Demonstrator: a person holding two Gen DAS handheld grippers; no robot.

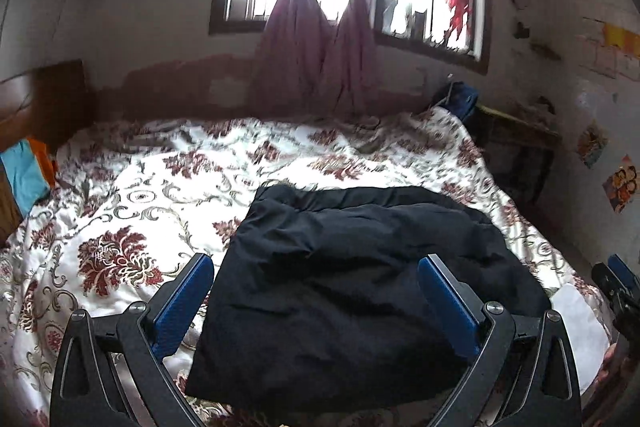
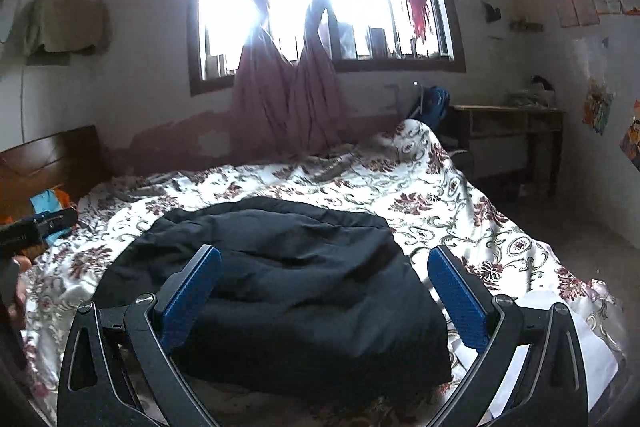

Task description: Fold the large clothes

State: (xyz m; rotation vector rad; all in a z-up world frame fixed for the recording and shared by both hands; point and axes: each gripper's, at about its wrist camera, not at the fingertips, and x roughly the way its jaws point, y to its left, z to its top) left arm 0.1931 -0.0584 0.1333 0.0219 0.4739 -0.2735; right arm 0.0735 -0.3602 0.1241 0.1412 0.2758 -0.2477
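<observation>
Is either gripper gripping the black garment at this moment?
No: the black garment lies folded on the floral bedspread, and both the left gripper and right gripper are open and empty.

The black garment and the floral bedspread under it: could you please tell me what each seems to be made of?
The black garment looks like thick, matte woven or padded fabric: it lies in soft, puffy folds with no shine. The floral bedspread appears to be a smooth, slightly glossy cloth, perhaps satin-like, since its pale ground catches window light; the exact fibre cannot be told.
</observation>
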